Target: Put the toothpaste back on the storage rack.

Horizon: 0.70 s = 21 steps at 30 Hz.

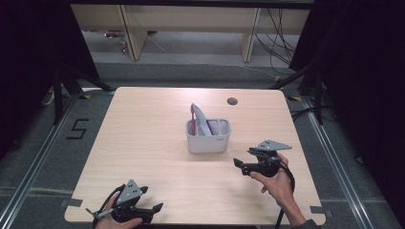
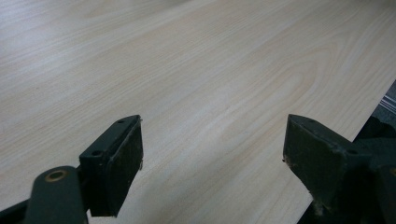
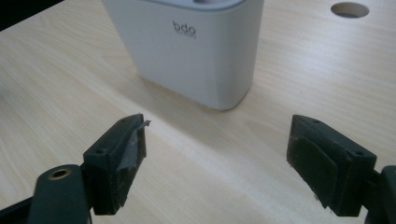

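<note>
High view: white caddy [image 1: 208, 137] at frame centre holds upright items; my right gripper [image 1: 248, 163] sits lower right of it, my left gripper [image 1: 150, 210] bottom left. Left gripper view: jaws spread, empty. Right gripper view: jaws spread before the caddy [image 3: 187, 51]; it looks light, rigid and smooth, so I would grip its rim.

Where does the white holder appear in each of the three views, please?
High view: white holder stands mid-table, ahead of the right tongs.
Left gripper view: not in it; bare table between its open jaws.
Right gripper view: top centre, past its open jaws.
Shared landmark: the round hole in the table, beyond the holder.
</note>
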Motion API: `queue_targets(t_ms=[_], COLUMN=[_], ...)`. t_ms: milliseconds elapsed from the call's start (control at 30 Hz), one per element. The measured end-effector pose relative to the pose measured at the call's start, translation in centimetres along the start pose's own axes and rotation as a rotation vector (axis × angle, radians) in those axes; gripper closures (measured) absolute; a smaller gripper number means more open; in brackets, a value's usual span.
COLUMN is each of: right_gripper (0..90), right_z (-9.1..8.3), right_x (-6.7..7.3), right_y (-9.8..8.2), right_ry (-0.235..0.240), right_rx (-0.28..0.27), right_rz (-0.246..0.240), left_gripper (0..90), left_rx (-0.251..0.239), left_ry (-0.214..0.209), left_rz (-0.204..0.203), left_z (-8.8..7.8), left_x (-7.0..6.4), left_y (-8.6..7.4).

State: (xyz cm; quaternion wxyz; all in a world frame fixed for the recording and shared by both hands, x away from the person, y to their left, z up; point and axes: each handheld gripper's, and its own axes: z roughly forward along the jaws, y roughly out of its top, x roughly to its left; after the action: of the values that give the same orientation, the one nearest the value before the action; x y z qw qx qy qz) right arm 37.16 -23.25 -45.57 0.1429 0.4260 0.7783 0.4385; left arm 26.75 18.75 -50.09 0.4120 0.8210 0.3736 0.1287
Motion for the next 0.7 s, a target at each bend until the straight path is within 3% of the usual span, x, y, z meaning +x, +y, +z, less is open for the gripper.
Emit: queue_targets(t_ms=[167,200,233,267,300,333,367,400,433,500,600,633,667,700], right_gripper=[20.4,20.3,20.3,20.1,20.1,20.1,20.1,20.1,20.1,20.1,20.0,19.8,19.8,19.8], right_z=[0.2,0.3,0.3,0.2,0.3,0.3,0.3,0.3,0.2,0.2,0.1,0.2,-0.1,0.0], right_x=[0.3,0.3,0.7,0.4,0.6,0.6,0.8,0.7,1.1,0.8,1.0,0.8,1.1,1.0], right_y=[-1.1,-1.2,-1.4,-1.4,-1.6,-1.7,-1.8,-2.0,-2.1,-2.3,-2.7,-2.8,-2.9,-3.0], right_ry=[0.004,0.018,0.014,0.002,0.014,0.013,0.018,0.026,0.024,0.015,0.032,0.031,0.014,0.015], right_rx=[0.036,0.034,0.038,0.043,0.041,0.039,0.046,0.043,0.052,0.045,0.06,0.058,0.077,0.054], right_rz=[-0.016,-0.029,0.012,-0.039,-0.014,-0.029,0.001,-0.016,0.019,-0.038,-0.002,-0.028,0.011,-0.008], left_gripper=[19.4,19.5,19.4,19.4,19.4,19.4,19.4,19.4,19.4,19.4,19.4,19.4,19.4,19.4], left_rx=[-0.003,-0.026,-0.011,-0.001,-0.002,-0.001,-0.002,-0.003,-0.022,-0.014,-0.023,0.0,-0.001,0.003], left_ry=[-0.004,-0.01,-0.008,-0.009,-0.009,-0.008,-0.008,-0.007,-0.009,-0.01,-0.009,-0.008,-0.008,0.0], left_rz=[-0.002,-0.029,-0.012,0.0,-0.001,-0.001,-0.001,-0.002,-0.025,-0.017,-0.026,0.001,-0.002,0.004], left_z=[0.0,0.1,0.0,-0.1,-0.1,-0.1,-0.1,0.0,0.1,0.1,0.1,-0.1,0.0,0.0], left_x=[0.0,-0.2,-0.1,0.0,0.0,0.0,0.0,0.0,-0.2,-0.2,-0.2,0.0,0.0,0.0], left_y=[0.0,0.0,0.0,0.0,0.0,0.0,0.0,0.0,0.0,0.0,0.0,0.0,0.0,0.0])
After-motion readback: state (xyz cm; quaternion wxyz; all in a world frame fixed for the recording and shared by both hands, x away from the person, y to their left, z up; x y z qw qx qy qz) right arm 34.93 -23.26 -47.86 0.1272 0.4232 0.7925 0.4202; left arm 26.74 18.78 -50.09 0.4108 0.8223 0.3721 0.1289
